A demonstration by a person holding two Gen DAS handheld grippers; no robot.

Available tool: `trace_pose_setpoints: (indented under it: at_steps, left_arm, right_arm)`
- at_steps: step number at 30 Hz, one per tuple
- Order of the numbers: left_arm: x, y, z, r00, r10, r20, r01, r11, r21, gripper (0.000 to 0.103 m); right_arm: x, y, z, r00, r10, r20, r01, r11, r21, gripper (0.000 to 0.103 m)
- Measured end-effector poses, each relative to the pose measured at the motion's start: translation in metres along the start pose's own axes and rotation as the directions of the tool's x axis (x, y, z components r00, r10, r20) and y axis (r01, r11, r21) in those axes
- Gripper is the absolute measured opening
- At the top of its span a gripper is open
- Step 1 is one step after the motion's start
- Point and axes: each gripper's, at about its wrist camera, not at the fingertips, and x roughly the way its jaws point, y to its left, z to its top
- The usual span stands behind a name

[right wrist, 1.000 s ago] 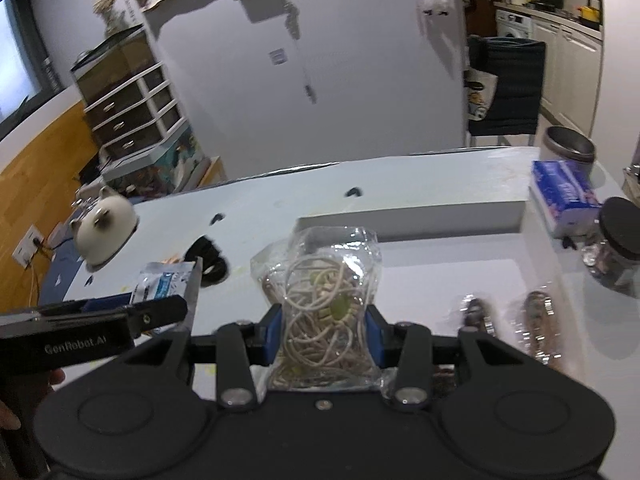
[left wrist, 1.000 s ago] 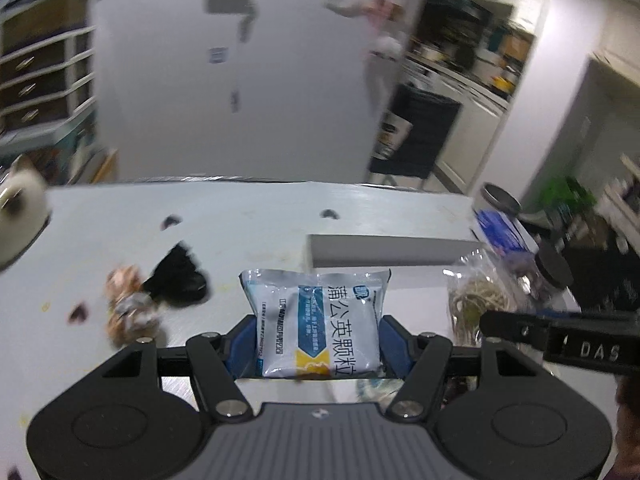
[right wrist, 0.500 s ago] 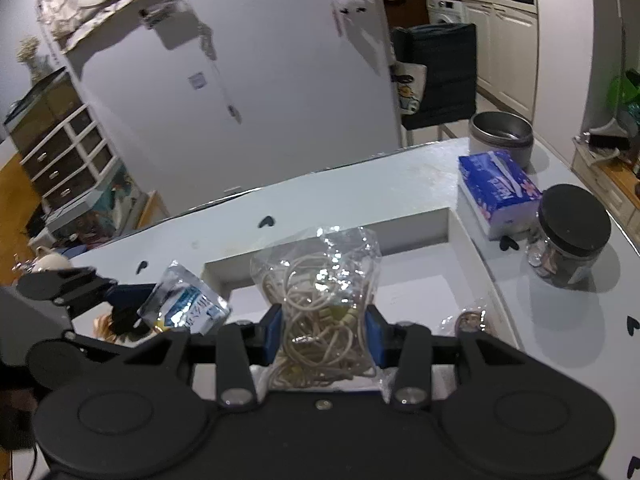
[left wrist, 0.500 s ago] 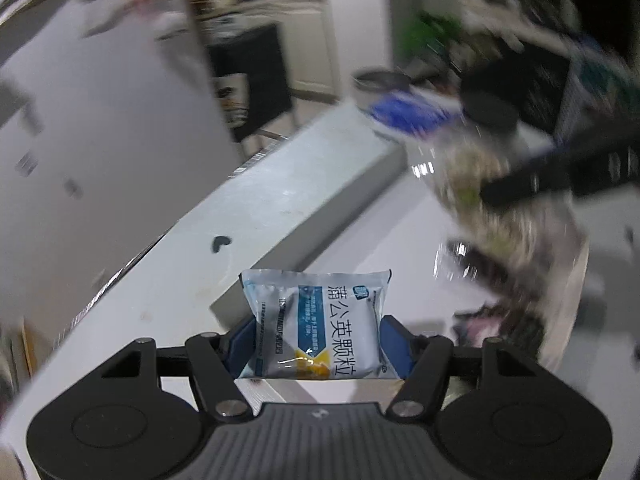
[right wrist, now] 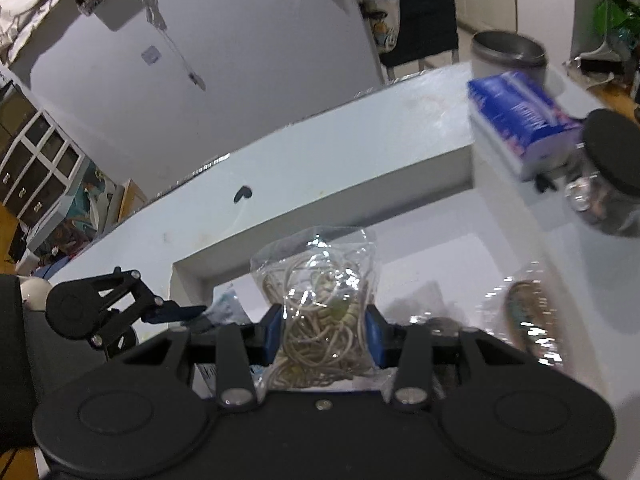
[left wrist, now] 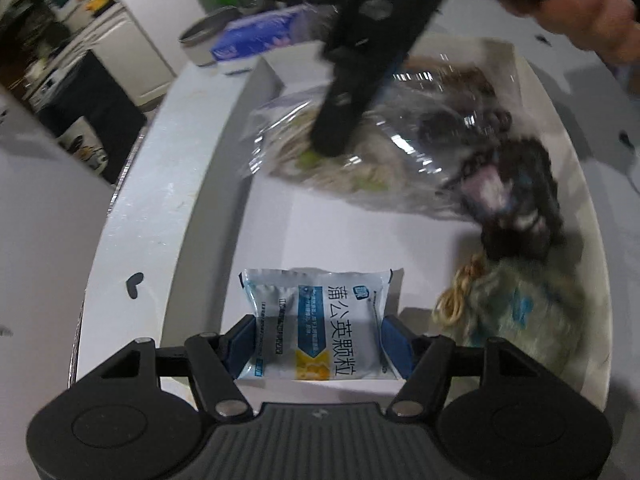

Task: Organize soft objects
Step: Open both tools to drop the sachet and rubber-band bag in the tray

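**Two packets held over the white tray**

Left gripper: its blue pads are pressed against both sides of a blue-and-white sachet, which is held upright over the near end of the white tray.

At 2 o'clock of the sachet, inside the tray, a blurred greenish bundle is seen; beyond it lies a dark fuzzy item.

Right gripper: its fingers are closed on a clear bag of rubber bands, held upright above the tray's floor.

A second clear packet is seen at 3 o'clock of the bag.

Farther off, at 1 o'clock on the table, a blue tissue pack, a black-lidded jar and a metal tin are placed.
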Motion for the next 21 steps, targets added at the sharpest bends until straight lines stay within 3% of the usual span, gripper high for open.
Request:
trace_pose_setpoints:
  at_steps: [6,11,12,14,21]
  left_arm:
    - [0.010,0.006,-0.006,0.999,-0.025,-0.021,0.027,0.998,0.065,0.071]
    - [0.014,0.017,-0.009,1.000,0.028,-0.010,-0.028,0.999,0.024,0.101]
    - [0.012,0.016,-0.008,0.999,0.043,-0.005,-0.043,0.999,0.015,0.101]
    - [0.006,0.018,-0.009,0.999,0.037,0.014,-0.037,0.999,-0.013,0.101]
    - [-0.006,0.026,-0.011,0.997,-0.007,0.073,0.019,0.988,-0.156,0.101]
  right_arm:
    - [0.031,0.018,0.007,1.000,-0.015,-0.018,0.014,0.999,-0.045,0.044]
    - [0.048,0.024,0.011,1.000,-0.017,-0.019,0.016,0.999,-0.048,0.047]
    - [0.049,0.024,0.011,1.000,-0.012,-0.018,0.011,0.999,-0.041,0.050]
    - [0.047,0.023,0.011,1.000,-0.006,-0.013,0.006,1.000,-0.023,0.077]
    - [0.025,0.029,0.007,1.000,0.013,0.022,-0.011,0.997,-0.071,0.077]
